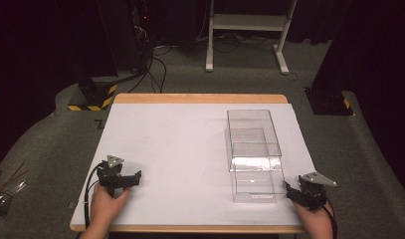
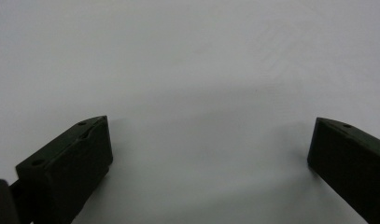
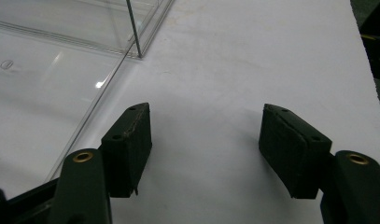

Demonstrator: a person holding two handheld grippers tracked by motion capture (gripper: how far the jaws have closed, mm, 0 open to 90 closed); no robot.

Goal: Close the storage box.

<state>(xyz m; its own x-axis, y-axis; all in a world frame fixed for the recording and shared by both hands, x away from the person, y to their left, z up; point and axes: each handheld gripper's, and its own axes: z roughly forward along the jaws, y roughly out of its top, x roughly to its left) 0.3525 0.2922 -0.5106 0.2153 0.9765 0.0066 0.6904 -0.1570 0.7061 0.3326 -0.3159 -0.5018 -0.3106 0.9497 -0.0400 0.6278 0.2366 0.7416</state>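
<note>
A: Left tool [image 1: 121, 178]?
B: Near-left part of the worktop [image 1: 180, 144], held in a hand [image 1: 106, 204] coming in from the bottom edge. Jaws spread wide, released, nothing between them. In the left gripper view the left tool [image 2: 208, 144] looks down on bare white surface [image 2: 192, 70], jaws far apart.

A: Right tool [image 1: 303, 191]?
B: Near-right corner, in the other hand [image 1: 317, 216]. Also released, jaws apart, gripping nothing. Grey plate on top, cable trailing back at the wrist.

A: The box?
B: Clear box [image 1: 253, 152], right half of the worktop, long axis running away from the person. Looks like two clear parts, a far section and a near section pulled out toward the near edge; can't tell exactly how they join. Seems empty inside.

A: Right tool touching it?
B: No. Just beside the box's near-right corner, apart from it. In the right gripper view the right tool [image 3: 204, 130] sits over bare white worktop [image 3: 253, 60], and the box [image 3: 75, 32] is up-left of its jaws, clear wall edge running past the left-hand jaw, not between the jaws.

A: Left tool to box?
B: Well apart, on the other side of the worktop.

A: Surroundings?
B: Grey carpet [image 1: 41, 144], white frame legs [image 1: 247, 30] beyond the far edge, cables [image 1: 152, 69] on the floor.
</note>
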